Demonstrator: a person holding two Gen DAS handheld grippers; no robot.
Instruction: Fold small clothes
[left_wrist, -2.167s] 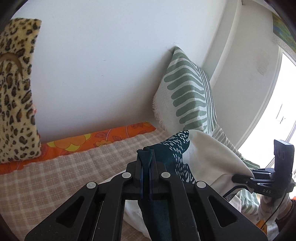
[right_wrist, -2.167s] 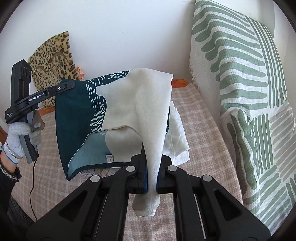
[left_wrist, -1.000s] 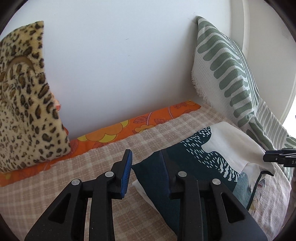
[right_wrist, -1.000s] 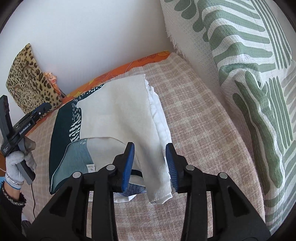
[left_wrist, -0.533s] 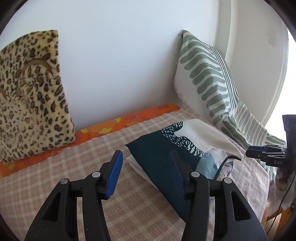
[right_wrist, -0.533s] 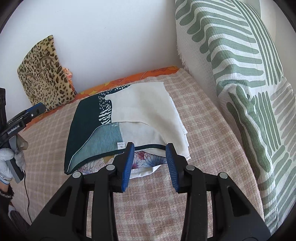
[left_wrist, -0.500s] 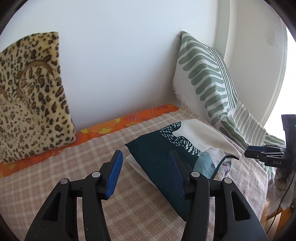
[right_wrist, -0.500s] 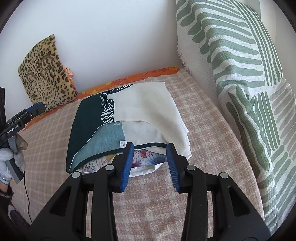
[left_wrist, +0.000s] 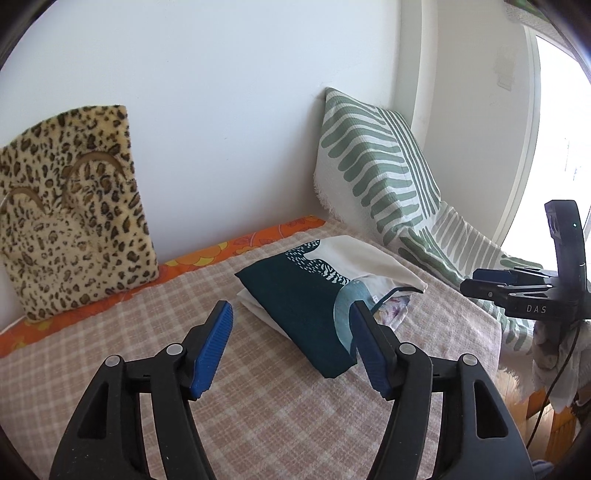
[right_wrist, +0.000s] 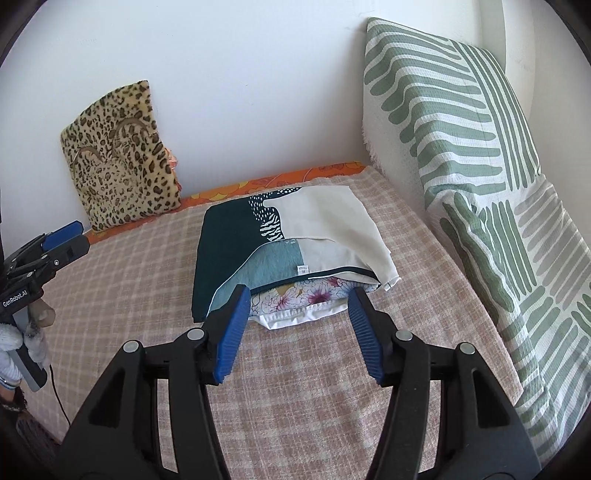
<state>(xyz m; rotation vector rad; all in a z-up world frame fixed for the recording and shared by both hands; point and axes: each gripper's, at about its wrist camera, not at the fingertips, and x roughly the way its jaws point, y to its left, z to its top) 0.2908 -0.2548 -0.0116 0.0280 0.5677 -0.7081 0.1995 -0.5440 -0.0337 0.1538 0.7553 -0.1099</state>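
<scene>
A folded dark teal and cream patterned cloth (right_wrist: 280, 236) lies on top of a small stack, over a floral cloth (right_wrist: 295, 295) and a white one, on the pink checked bed cover (right_wrist: 332, 387). The stack also shows in the left wrist view (left_wrist: 314, 295). My right gripper (right_wrist: 295, 325) is open and empty, just in front of the stack. My left gripper (left_wrist: 291, 332) is open and empty, near the stack's left corner. Each gripper shows in the other's view, the left one (right_wrist: 55, 240) and the right one (left_wrist: 517, 288).
A leopard-print cushion (right_wrist: 122, 155) leans on the white wall at the back left. A green and white striped pillow (right_wrist: 461, 147) stands along the right side. An orange floral sheet edge (left_wrist: 221, 254) runs along the wall.
Both grippers let go of the teal and cream cloth, which now lies folded on the stack. Both have opened wider and drawn back from it.
</scene>
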